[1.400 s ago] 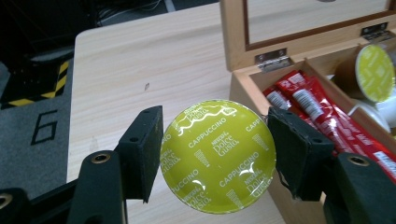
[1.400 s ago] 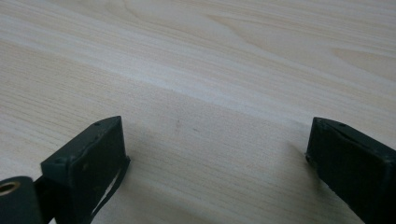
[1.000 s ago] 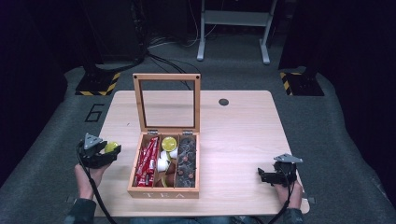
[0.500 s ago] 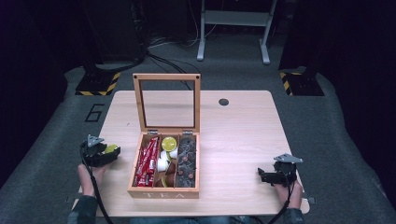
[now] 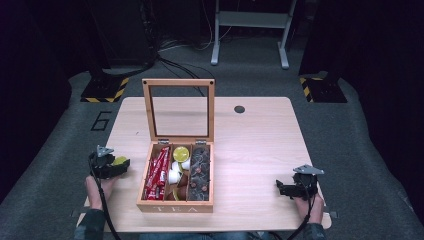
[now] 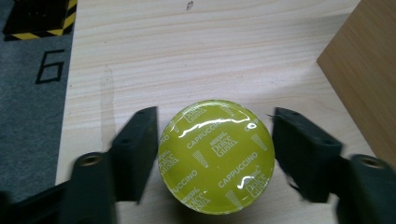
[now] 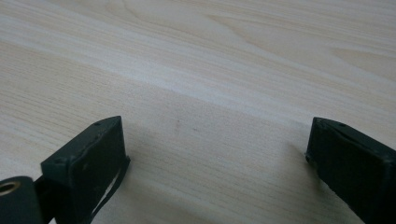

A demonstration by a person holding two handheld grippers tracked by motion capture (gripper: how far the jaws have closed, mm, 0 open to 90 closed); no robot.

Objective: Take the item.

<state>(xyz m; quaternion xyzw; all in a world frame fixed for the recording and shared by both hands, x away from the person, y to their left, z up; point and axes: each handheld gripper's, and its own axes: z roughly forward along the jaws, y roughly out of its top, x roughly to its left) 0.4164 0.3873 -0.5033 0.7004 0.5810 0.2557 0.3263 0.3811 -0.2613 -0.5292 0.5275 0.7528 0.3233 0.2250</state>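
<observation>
Yellow-green Dolce Gusto cappuccino capsule (image 6: 215, 156) between the jaws of the left tool (image 5: 111, 166), on the counter (image 5: 260, 145) just left of the tea box (image 5: 176, 172).

Left jaws flank the foil lid, a thin gap on each side — set apart, not clamped, or barely touching; hard to tell. Probably best to lift the tool straight up without nudging the capsule, or, if gripping, to close evenly on the rim and not the soft foil. Box wall close on the right, lid (image 5: 179, 110) upright, compartments full of red sachets (image 5: 157, 170) and other capsules (image 5: 181, 152). Right tool (image 5: 290, 189) wide apart, empty, resting near the counter's right front corner — well clear.
</observation>
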